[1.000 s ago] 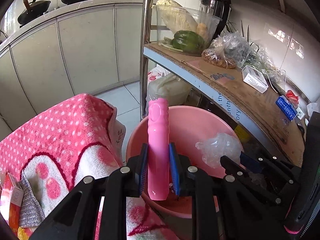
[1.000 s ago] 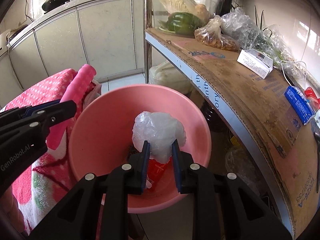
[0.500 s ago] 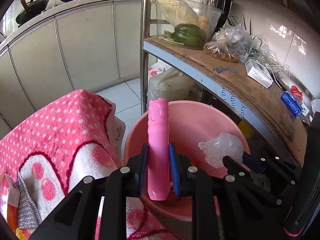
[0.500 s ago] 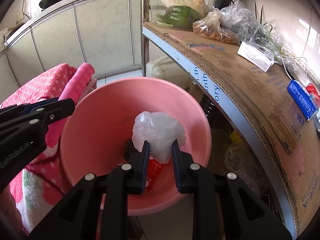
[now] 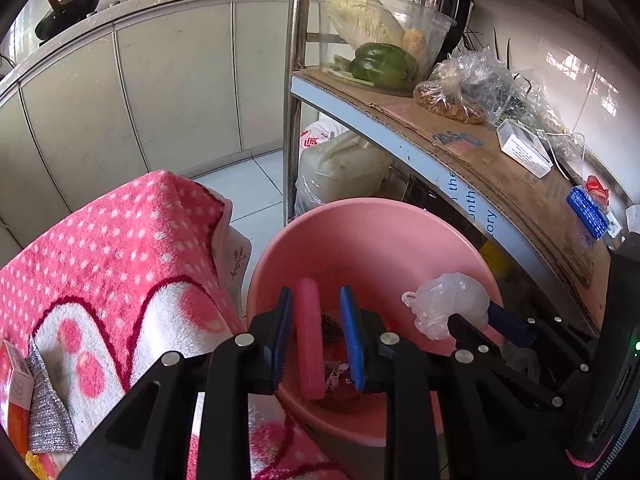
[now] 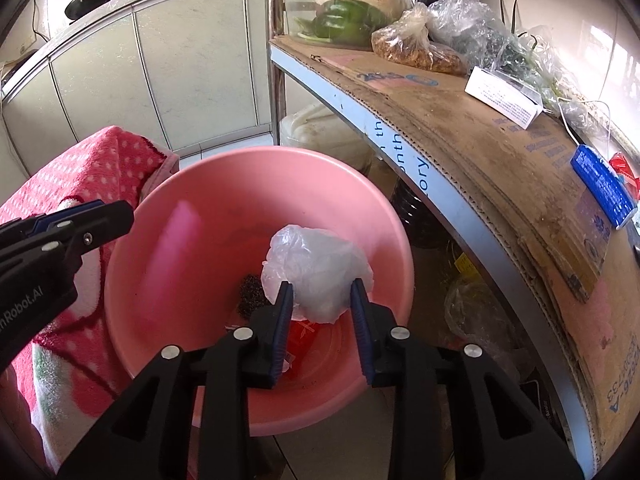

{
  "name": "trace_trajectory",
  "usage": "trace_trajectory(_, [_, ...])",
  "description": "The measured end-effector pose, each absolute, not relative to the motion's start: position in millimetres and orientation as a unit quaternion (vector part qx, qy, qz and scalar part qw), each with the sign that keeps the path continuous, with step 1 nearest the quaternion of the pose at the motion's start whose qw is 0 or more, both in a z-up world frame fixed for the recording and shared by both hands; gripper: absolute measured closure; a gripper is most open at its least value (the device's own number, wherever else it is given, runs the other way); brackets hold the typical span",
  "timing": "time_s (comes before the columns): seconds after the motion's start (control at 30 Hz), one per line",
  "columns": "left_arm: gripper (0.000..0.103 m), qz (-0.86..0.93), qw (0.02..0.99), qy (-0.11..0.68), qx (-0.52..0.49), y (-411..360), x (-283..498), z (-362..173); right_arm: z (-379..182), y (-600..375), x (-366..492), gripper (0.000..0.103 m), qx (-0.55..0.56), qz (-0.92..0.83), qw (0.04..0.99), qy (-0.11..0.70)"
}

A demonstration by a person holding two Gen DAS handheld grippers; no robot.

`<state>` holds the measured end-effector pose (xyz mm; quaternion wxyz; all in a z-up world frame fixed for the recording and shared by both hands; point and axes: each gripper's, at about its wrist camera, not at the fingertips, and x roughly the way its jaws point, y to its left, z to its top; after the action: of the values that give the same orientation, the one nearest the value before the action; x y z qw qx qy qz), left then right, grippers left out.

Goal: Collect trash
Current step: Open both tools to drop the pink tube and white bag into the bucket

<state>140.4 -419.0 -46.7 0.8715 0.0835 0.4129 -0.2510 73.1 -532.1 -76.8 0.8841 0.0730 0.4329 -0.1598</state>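
Note:
A pink basin stands below both grippers. The jaws of my left gripper are opening. A pink stick hangs between them, slipping down into the basin with a gap on its right side; it shows as a pink blur in the right wrist view. My right gripper is also opening its jaws. A crumpled clear plastic bag still fills the gap, hanging above the basin floor. A red wrapper and a dark clump lie in the basin.
A pink dotted towel covers something left of the basin. On the right, a shelf topped with cardboard carries a clear tub of vegetables, bags and small boxes. Its metal post and a white jug stand behind the basin.
Both grippers' jaws have widened. The pink stick has slid down between the left pads toward the basin floor. The plastic bag has stayed between the right pads.

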Motion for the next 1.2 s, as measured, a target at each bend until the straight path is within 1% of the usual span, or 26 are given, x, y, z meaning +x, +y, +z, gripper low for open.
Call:
trace_trajectory(0.07, [0.077,-0.253,0.871,0.413,0.083,-419.0,140.2,-46.1,-76.4,-532.2,73.3,0.067,0.073,-0.16,0.884,0.432])
trace_trajectory(0.13, [0.077,-0.255,0.871,0.412,0.082,-418.7,139.1,-44.8,-75.5,-531.8,72.8,0.067,0.072,-0.16,0.885,0.432])
trace_trajectory(0.47, [0.076,-0.264,0.872,0.406,0.073,-413.7,131.8,-31.6,-63.5,-524.3,66.2,0.067,0.061,-0.169,0.888,0.423])
trace_trajectory(1.2, [0.076,-0.256,0.879,0.397,0.06,-373.8,105.9,-5.4,-34.0,-502.0,39.8,0.067,0.036,-0.18,0.898,0.4])
